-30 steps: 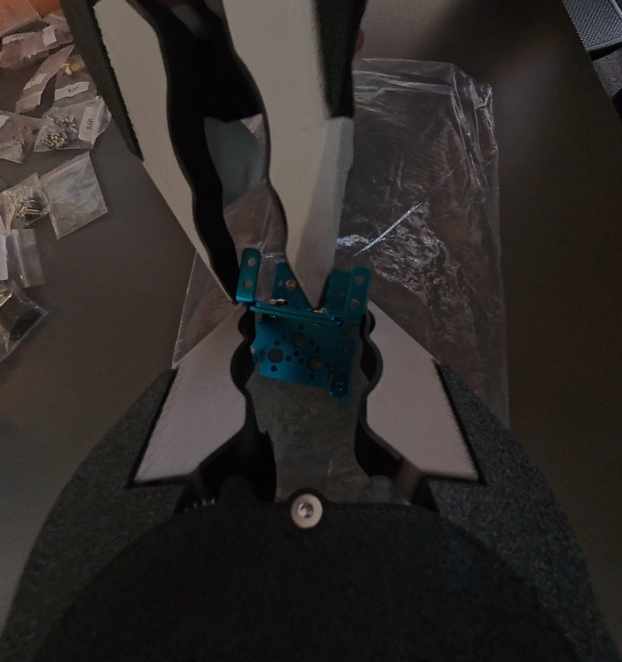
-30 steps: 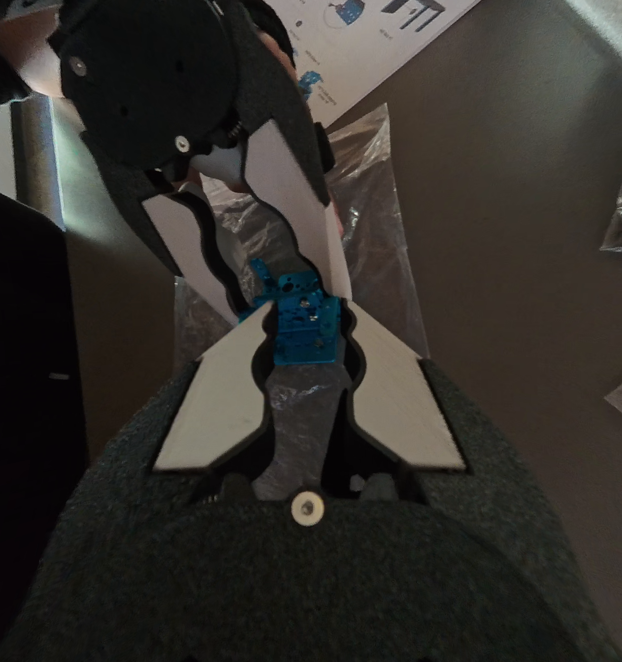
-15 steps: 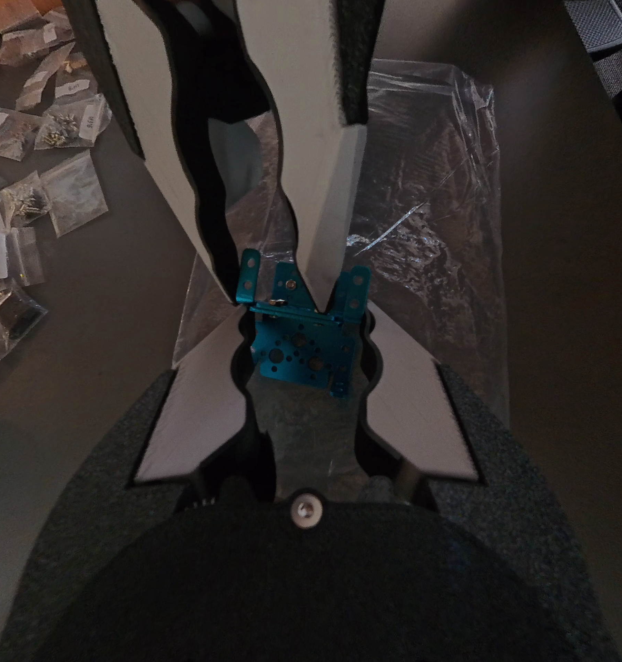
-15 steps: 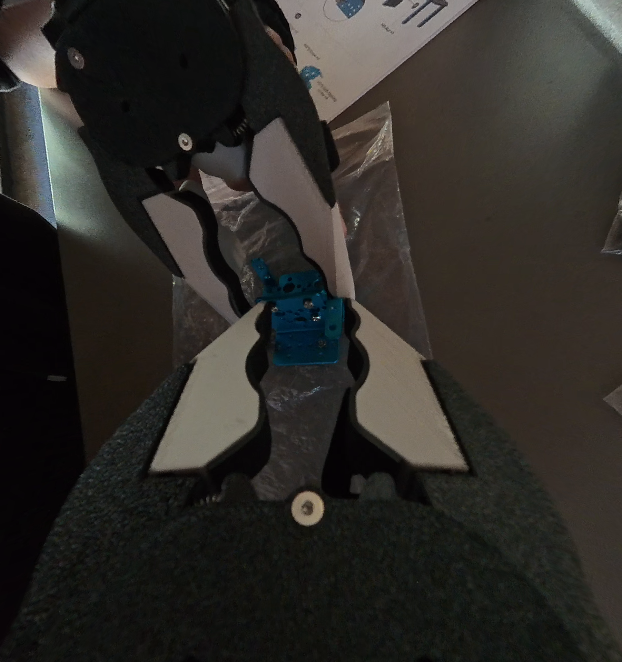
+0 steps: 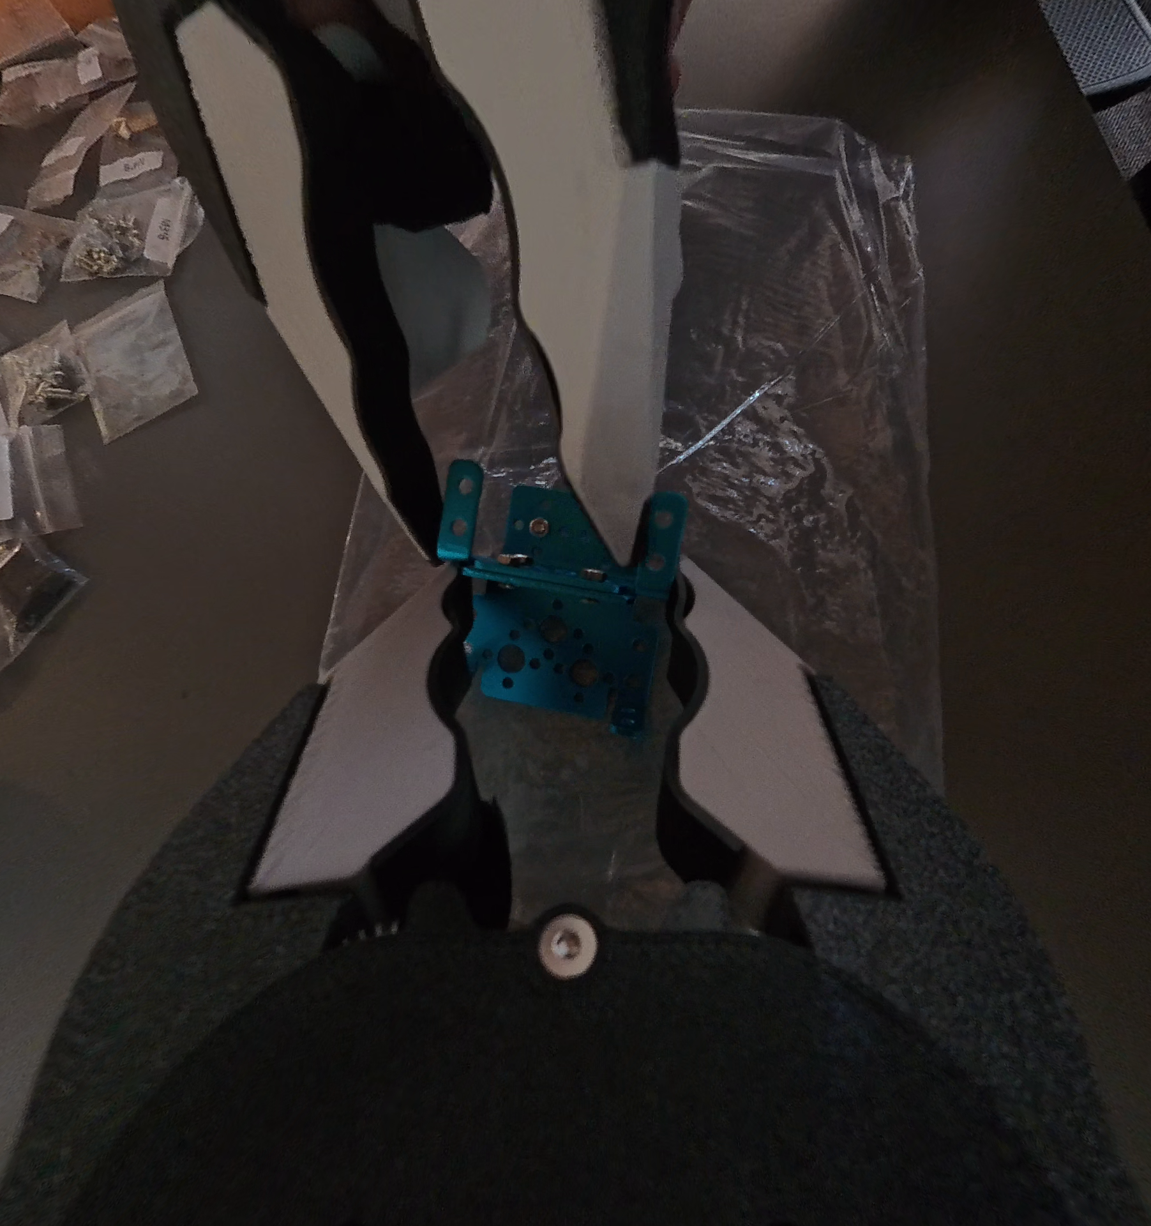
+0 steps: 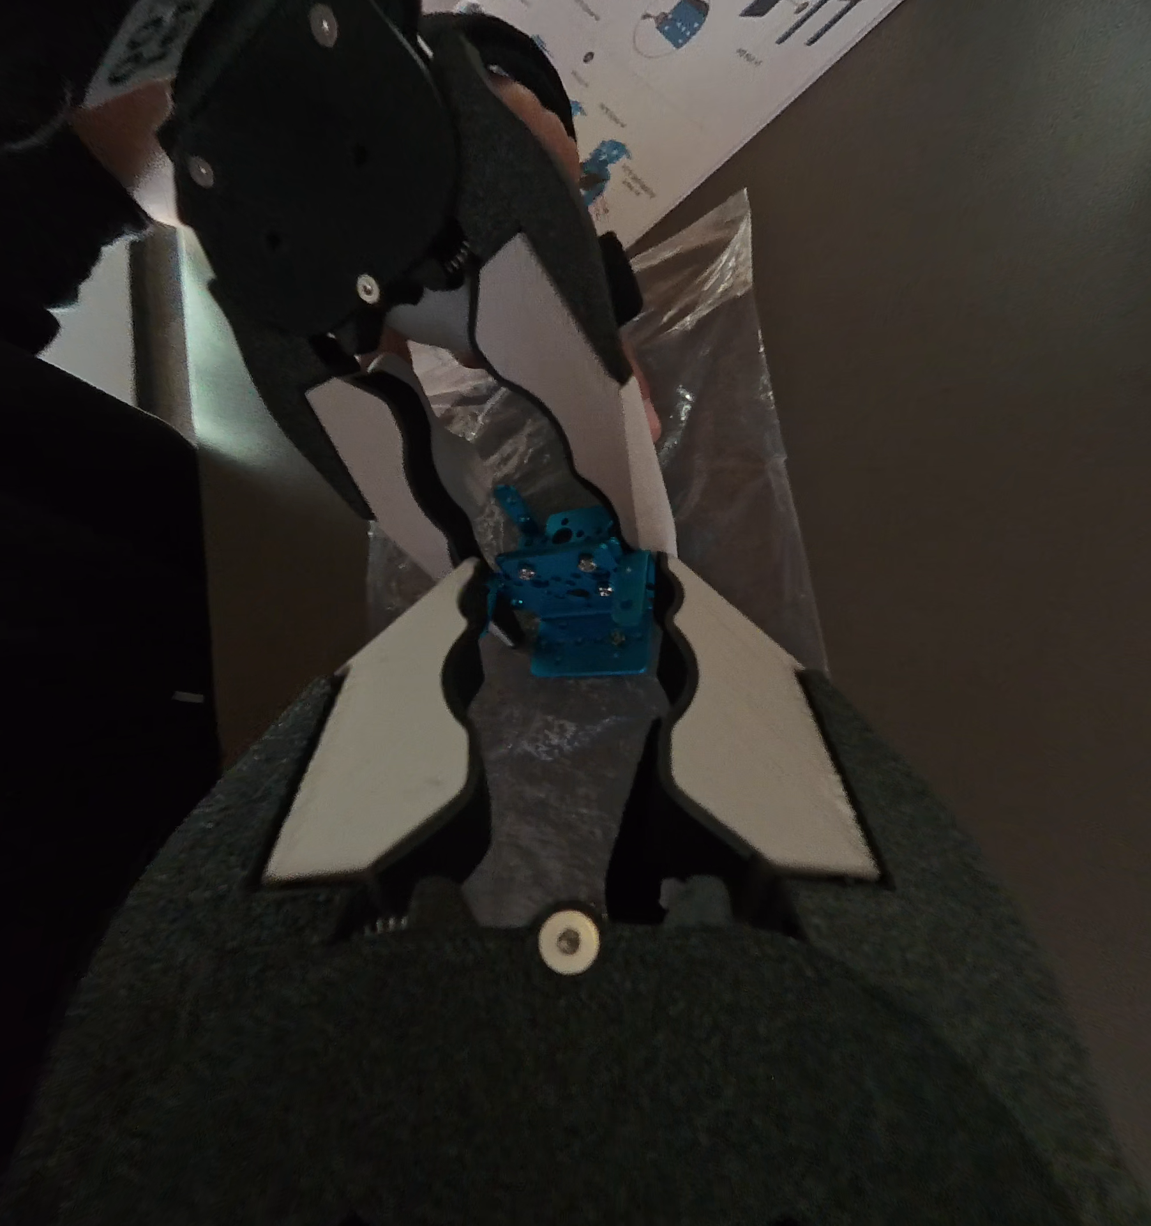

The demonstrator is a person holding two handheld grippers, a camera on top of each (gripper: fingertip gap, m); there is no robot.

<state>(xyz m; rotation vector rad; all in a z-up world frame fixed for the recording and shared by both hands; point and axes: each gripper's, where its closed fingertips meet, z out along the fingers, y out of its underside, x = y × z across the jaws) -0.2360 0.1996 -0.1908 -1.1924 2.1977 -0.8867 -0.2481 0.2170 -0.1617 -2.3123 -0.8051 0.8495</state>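
A blue metal bracket assembly (image 5: 559, 650) with many holes and small screws is held in the air between both grippers, over a clear plastic bag (image 5: 791, 398). My left gripper (image 5: 562, 577) is shut on its sides from the near side. My right gripper (image 5: 526, 557) comes in from the top of the left wrist view and pinches the upright tabs. In the right wrist view my right gripper (image 6: 569, 564) is shut on the assembly (image 6: 579, 637), and the left gripper (image 6: 559, 531) reaches in from the upper left.
Several small clear bags of screws (image 5: 115, 239) lie on the dark table at the left. A white printed sheet with blue pictures (image 6: 659, 99) lies at the back beyond the plastic bag (image 6: 712, 398). A grey mesh object (image 5: 1103, 40) is at the far right corner. My left and right fingertips are right by each other.
Both grippers keep their hold. The right gripper has tilted a little about the assembly, so its view shows more of the top plate. The left view is nearly unchanged.
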